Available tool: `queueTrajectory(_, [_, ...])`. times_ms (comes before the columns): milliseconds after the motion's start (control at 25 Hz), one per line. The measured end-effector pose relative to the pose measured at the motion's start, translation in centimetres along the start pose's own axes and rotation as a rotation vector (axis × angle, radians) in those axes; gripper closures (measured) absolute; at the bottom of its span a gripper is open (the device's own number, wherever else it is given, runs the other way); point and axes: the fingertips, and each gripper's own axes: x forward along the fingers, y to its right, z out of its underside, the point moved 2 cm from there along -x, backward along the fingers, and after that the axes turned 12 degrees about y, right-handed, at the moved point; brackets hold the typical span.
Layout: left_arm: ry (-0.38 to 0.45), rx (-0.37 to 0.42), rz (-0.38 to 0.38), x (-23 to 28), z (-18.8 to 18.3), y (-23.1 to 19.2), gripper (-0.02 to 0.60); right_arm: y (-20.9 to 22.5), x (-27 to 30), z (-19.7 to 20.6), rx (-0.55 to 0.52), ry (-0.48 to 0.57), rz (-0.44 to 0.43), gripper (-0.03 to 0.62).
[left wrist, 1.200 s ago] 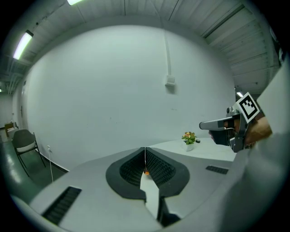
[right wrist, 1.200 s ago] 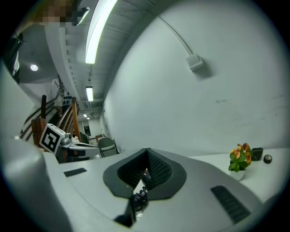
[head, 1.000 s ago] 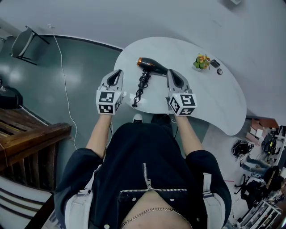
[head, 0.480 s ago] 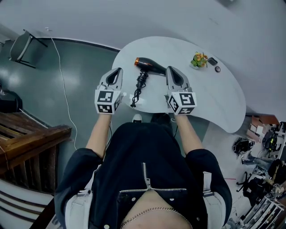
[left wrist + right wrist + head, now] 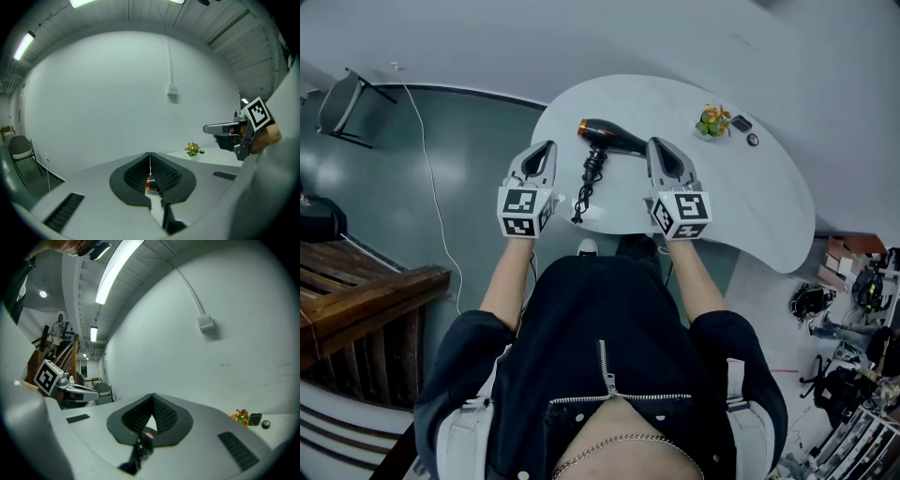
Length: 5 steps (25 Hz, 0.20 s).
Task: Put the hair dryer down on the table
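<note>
A black hair dryer (image 5: pixel 609 137) with an orange nozzle lies on the white table (image 5: pixel 741 197), its cord (image 5: pixel 587 180) coiled toward the near edge. My left gripper (image 5: pixel 547 150) hovers just left of the cord, jaws shut and holding nothing. My right gripper (image 5: pixel 656 145) sits just right of the dryer's rear end, jaws also closed and empty. In the left gripper view the closed tips (image 5: pixel 150 154) frame a bit of the orange nozzle (image 5: pixel 148 180), with the right gripper (image 5: pixel 208 128) off to the right. In the right gripper view the tips (image 5: pixel 152 395) meet above the cord.
A small potted plant (image 5: pixel 711 122) and two small dark objects (image 5: pixel 741 123) stand at the table's far right. A chair (image 5: pixel 342 108) and a white cable (image 5: pixel 431 187) are on the floor to the left, wooden stairs (image 5: pixel 356 291) nearer. Clutter lies at the lower right.
The head view has shifted slightly; both grippers and the hair dryer keep their places relative to each other.
</note>
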Motion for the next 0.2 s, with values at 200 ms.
queueTrajectory(200, [-0.001, 0.004, 0.004, -0.24, -0.12, 0.20, 0.560, -0.06, -0.42, -0.23, -0.002, 0.003, 0.005, 0.591])
